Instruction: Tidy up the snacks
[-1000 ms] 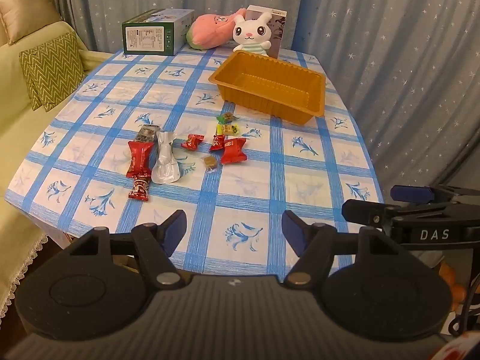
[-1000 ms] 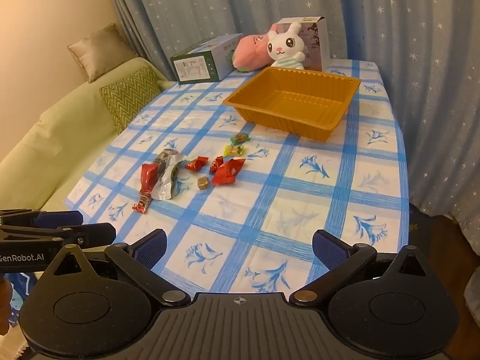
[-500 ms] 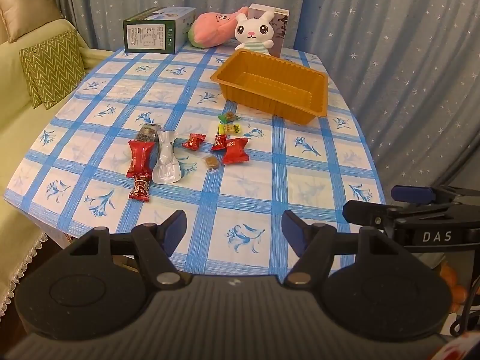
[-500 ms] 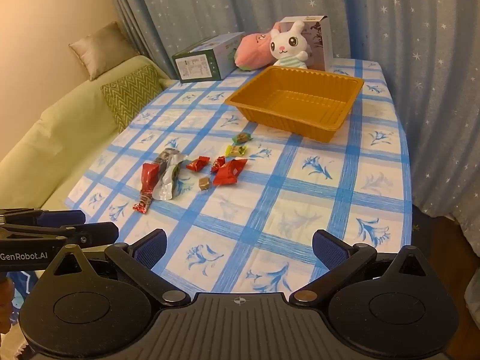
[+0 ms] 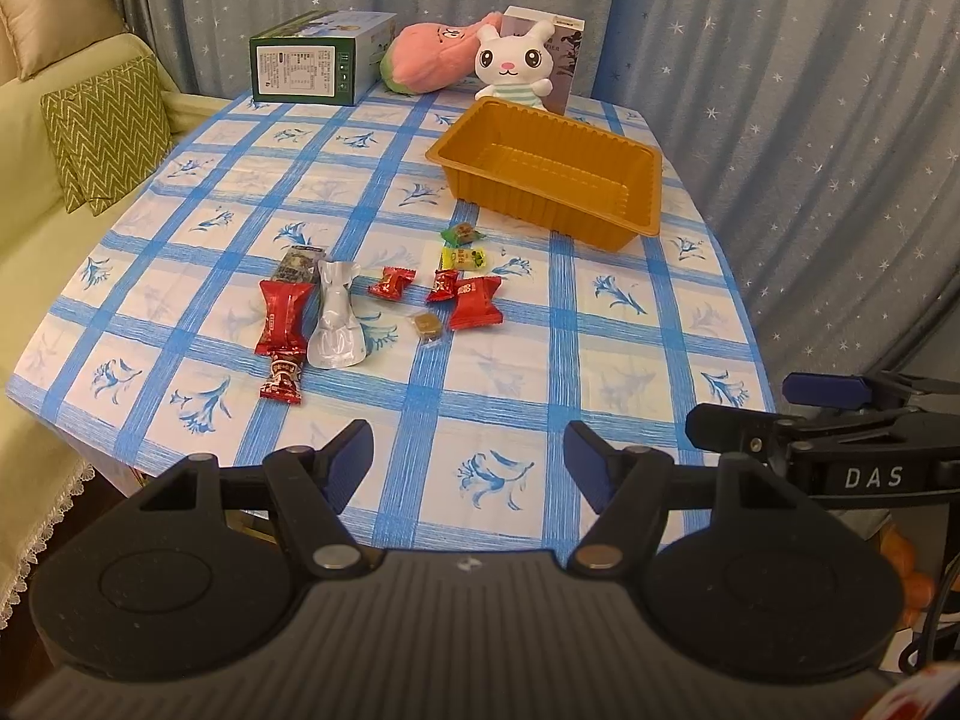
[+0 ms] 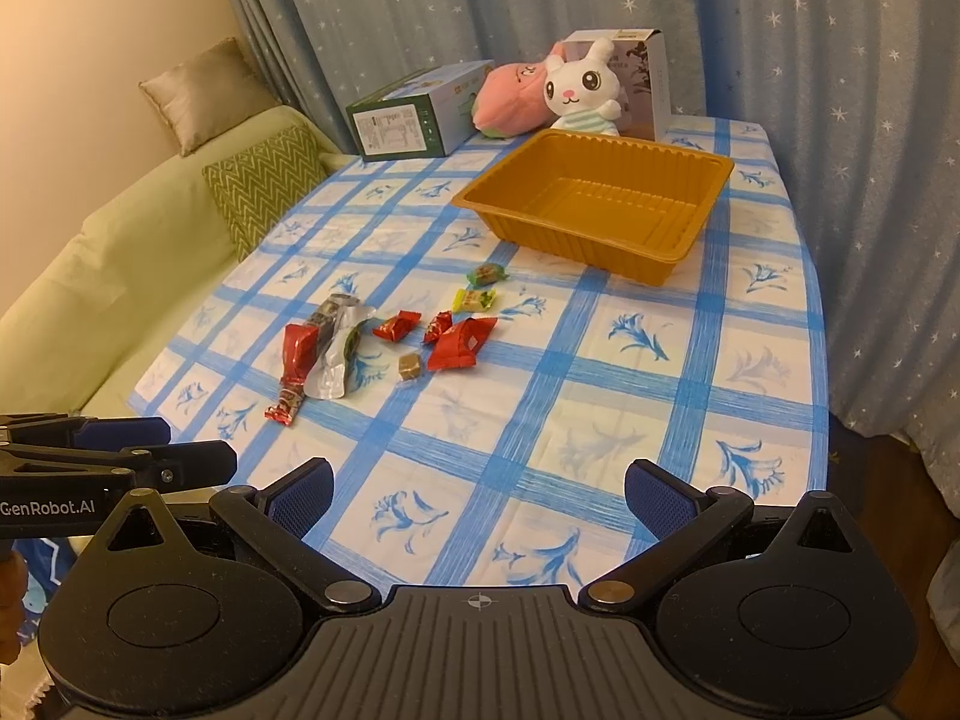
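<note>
Blue-checked tablecloth (image 5: 600, 360) is carrying an orange tray (image 5: 645, 192), sitting empty at the far right; snacks (image 5: 384, 312) are lying scattered mid-table near it. Left gripper (image 5: 468, 459) and right gripper (image 6: 477, 495) are hovering at the near edge, fingers spread, gripping nothing.

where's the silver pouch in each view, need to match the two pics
Left wrist: the silver pouch lies left of centre, right beside the long red wrapper.
Right wrist: the silver pouch lies left of centre, partly against the same red wrapper.
Shared landmark: the orange tray, beyond the snacks and to their right in both.
</note>
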The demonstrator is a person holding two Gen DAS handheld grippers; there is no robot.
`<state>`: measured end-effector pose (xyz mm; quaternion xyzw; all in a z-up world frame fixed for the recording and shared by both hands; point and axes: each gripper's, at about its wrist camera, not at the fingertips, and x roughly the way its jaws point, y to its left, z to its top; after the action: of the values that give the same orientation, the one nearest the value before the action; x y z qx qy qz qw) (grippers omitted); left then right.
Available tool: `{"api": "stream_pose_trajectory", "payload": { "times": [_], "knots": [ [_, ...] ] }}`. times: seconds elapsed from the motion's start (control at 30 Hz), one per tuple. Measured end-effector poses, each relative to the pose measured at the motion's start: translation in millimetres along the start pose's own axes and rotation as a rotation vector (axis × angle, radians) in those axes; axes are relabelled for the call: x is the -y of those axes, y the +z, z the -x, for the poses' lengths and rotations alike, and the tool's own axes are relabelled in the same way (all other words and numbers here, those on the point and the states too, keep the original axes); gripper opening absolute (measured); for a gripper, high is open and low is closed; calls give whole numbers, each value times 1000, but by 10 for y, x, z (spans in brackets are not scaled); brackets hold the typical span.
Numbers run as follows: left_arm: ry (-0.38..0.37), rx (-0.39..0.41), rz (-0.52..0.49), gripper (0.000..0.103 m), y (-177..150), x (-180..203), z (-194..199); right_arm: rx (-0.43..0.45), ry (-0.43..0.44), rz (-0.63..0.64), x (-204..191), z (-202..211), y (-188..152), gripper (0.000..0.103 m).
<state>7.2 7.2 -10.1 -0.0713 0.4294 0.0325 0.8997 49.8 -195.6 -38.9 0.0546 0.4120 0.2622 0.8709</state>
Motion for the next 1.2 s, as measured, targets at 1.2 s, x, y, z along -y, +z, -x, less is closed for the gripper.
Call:
{"api": "stream_pose_trajectory", "payload": {
  "times": [1.2],
  "knots": [
    [5,-6,19,68,-17,-221,-70,-12,3,5,-114,-127,7,103]
  ]
}}
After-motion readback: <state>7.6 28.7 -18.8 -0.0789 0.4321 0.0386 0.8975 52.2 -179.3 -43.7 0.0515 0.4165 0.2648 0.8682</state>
